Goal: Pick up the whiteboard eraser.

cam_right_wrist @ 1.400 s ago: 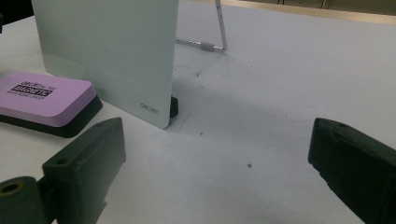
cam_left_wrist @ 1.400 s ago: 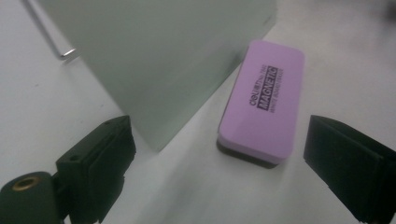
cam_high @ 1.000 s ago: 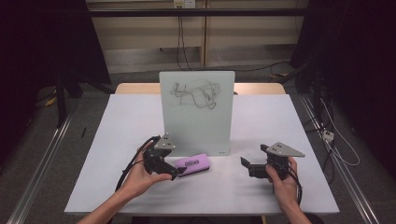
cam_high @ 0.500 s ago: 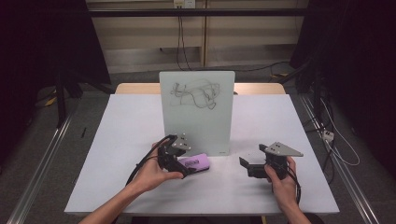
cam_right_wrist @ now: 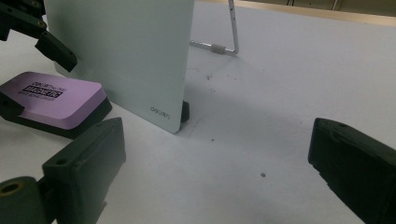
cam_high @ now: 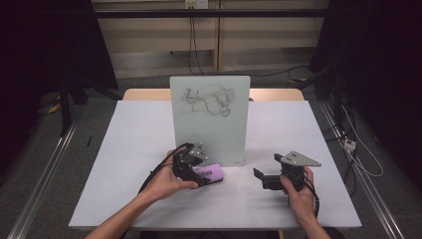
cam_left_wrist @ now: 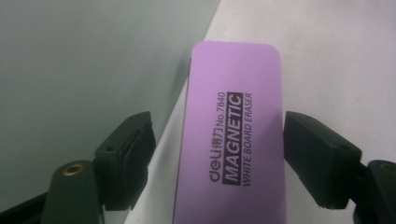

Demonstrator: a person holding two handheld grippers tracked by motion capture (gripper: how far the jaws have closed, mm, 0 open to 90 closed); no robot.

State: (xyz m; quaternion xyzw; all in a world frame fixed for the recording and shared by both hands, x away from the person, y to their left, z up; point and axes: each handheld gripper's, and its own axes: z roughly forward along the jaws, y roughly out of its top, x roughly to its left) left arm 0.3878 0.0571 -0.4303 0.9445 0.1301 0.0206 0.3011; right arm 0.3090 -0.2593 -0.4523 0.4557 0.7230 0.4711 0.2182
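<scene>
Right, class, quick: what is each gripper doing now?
Left gripper: jaws have just been closing around the purple eraser, not yet pressing.
Right gripper: open, empty.

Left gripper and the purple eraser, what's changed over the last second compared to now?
The left gripper moved right, up to the purple eraser, and its jaws have just been closing; in the left gripper view the eraser lies between them, one pad at its edge, the other apart, so not yet clamped. The eraser, the scribbled whiteboard and the open right gripper stayed put.
</scene>
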